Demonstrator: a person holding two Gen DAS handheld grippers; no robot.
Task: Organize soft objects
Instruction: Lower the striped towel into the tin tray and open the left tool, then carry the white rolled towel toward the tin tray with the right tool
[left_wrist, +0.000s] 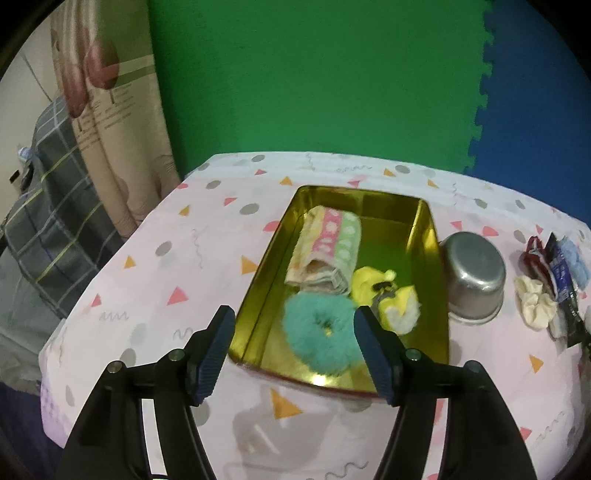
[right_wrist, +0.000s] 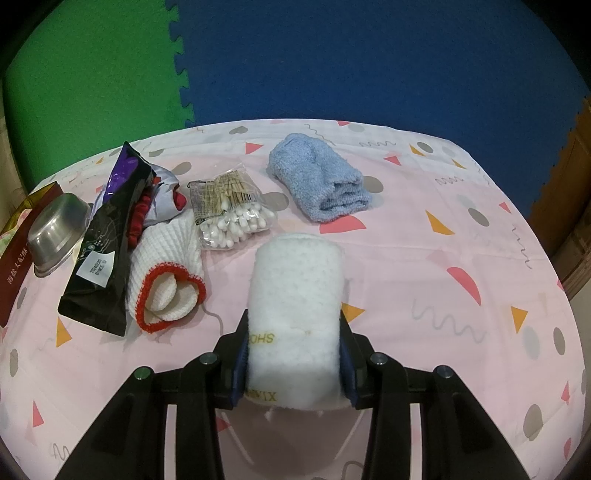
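Your desk (left_wrist: 207, 236), under its pink patterned cloth, carries everything, so take the gold rectangular metal tin (left_wrist: 424, 229) as the landmark: it is where the soft things are being gathered. Inside it lie a striped folded towel (left_wrist: 328, 243) toward the far end, a yellow and white plush piece (left_wrist: 388, 295) beside that, and a teal fluffy scrunchie (left_wrist: 317, 332) at the near end. Just right of the tin sits an upturned steel bowl (left_wrist: 472, 273), hard, so probably left out on purpose.

Further right of the tin, your right hand-held gripper (right_wrist: 293, 363) is clamped on a white fleecy rolled towel (right_wrist: 295, 295), pinched across its sides so the roll stays wound. Beyond it wait a blue folded terry cloth (right_wrist: 321, 181), a white knitted cloth with red trim (right_wrist: 166, 273), a black foil packet (right_wrist: 107, 240) and a clear bag of cotton swabs (right_wrist: 232, 210).

Your left hand-held gripper (left_wrist: 291, 350) hovers over the tin's near end, jaws wide apart, holding nothing.
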